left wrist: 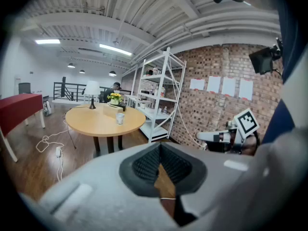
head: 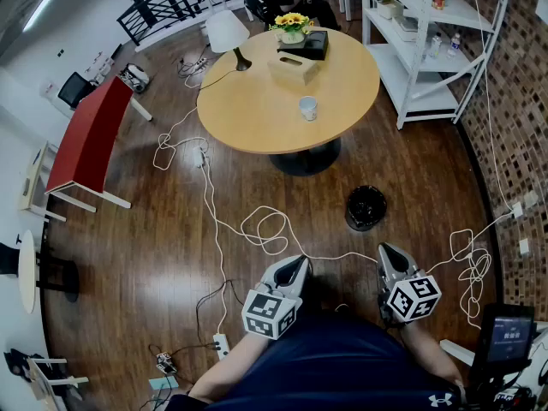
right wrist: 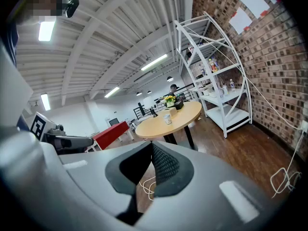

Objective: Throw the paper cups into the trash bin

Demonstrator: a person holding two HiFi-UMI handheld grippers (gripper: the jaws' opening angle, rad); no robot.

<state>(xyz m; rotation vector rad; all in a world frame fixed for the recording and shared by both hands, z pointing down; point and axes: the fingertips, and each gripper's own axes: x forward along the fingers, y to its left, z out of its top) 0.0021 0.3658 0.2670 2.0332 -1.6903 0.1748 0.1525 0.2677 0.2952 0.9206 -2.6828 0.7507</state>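
Observation:
A white paper cup (head: 308,108) stands upright on the round wooden table (head: 257,118), near its front right part; it also shows small as the cup (left wrist: 120,119) and the cup (right wrist: 167,119) in the gripper views. A black trash bin (head: 366,207) sits on the floor in front of the table, to the right. My left gripper (head: 297,265) and right gripper (head: 386,252) are held low near the person's body, far from the table. Both are shut with nothing between the pads.
White cables (head: 265,229) loop across the wood floor between me and the table. On the table stand a lamp (head: 228,34), a tissue box (head: 293,67) and flowers (head: 292,26). White shelving (head: 428,41) lines the brick wall on the right. A red table (head: 90,135) stands to the left.

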